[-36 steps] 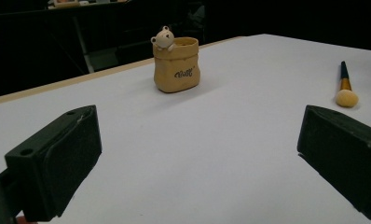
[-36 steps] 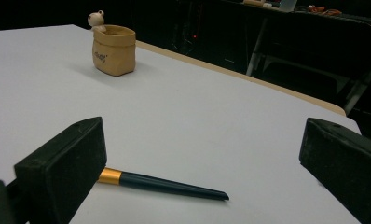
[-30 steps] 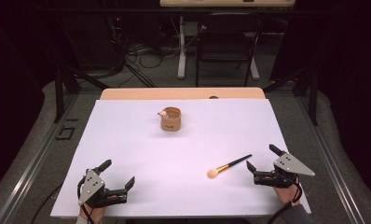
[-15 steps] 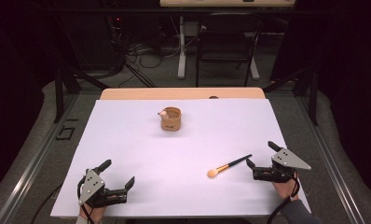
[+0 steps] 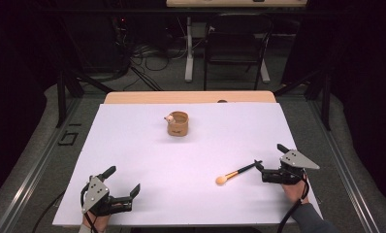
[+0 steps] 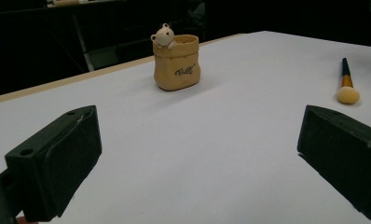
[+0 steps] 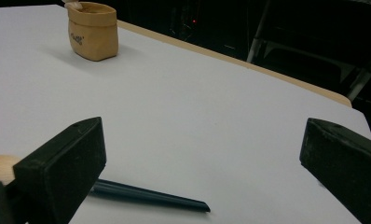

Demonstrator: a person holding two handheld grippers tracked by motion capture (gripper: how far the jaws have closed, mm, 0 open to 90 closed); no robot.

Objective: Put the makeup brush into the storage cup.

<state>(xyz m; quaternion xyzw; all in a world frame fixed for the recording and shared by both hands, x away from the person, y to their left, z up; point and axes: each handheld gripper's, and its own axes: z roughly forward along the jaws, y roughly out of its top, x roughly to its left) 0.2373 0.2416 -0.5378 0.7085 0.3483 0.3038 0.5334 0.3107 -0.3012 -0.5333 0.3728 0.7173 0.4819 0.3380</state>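
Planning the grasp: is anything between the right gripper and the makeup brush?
Nothing visible is. The right gripper sits open right at the dark handle end of the makeup brush, with only bare white table cover around it.

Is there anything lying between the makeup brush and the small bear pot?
No. In the high view, bare white table cover separates the makeup brush from the bear pot.

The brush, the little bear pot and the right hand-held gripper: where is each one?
brush [image 5: 238, 171]: high view, on the middle of its handle.
bear pot [image 6: 176, 67]: left gripper view, on its front wall.
right hand-held gripper [image 5: 257, 167]: high view, between its open jaw tips.
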